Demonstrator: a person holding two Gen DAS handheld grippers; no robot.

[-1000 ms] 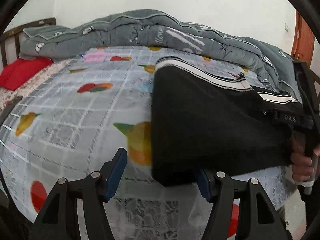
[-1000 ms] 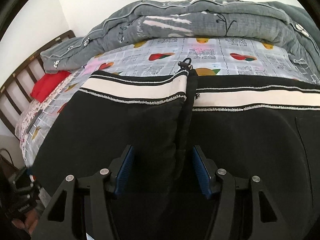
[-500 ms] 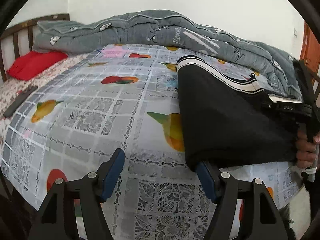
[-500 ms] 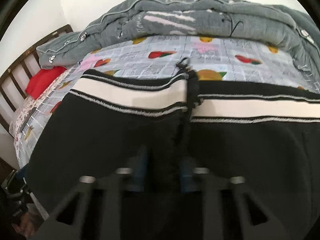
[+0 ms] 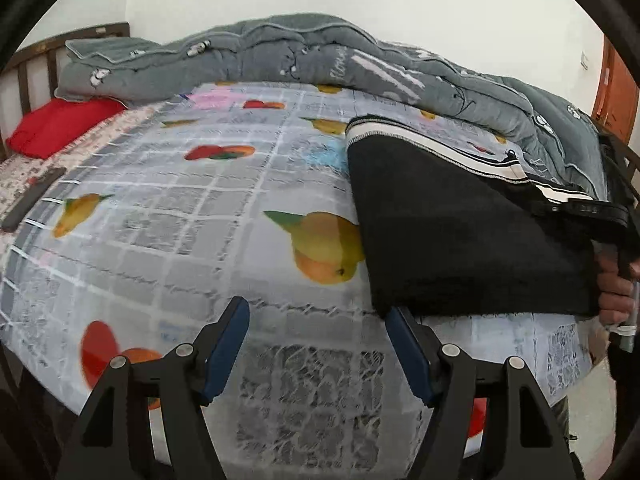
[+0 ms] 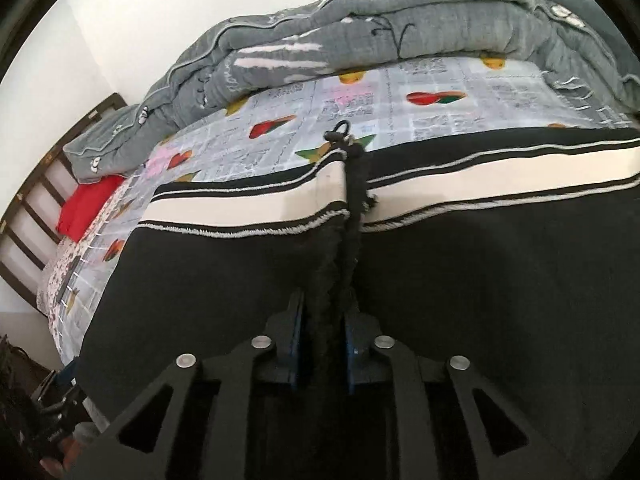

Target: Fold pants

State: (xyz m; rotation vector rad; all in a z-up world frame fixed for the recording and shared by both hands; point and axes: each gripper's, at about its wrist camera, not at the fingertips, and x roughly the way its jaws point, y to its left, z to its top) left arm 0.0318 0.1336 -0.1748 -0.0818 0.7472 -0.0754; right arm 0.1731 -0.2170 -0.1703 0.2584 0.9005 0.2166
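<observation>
Black pants [image 6: 200, 280] with a white-striped waistband [image 6: 248, 204] lie folded on the fruit-print bedsheet [image 5: 160, 220]. My right gripper [image 6: 324, 312] pinches a raised ridge of the black fabric at the middle seam, below the drawstring [image 6: 340, 128]. Its jaws are opening slightly with the cloth still between the pads. In the left wrist view the pants [image 5: 460, 240] lie to the right, and a hand [image 5: 616, 288] holds the other gripper at their far edge. My left gripper [image 5: 316, 312] is open over bare sheet, its right finger just below the pants' near corner.
A bunched grey quilt [image 5: 320, 56] runs along the back of the bed. A red pillow [image 5: 60, 124] lies by the wooden headboard [image 5: 36, 52], with a dark flat object [image 5: 32, 196] on the sheet's left edge. An orange door [image 5: 616, 92] stands far right.
My right gripper's jaws have closed from wide apart onto the fabric ridge. In the left wrist view the pants' corner has slid right, off the right finger.
</observation>
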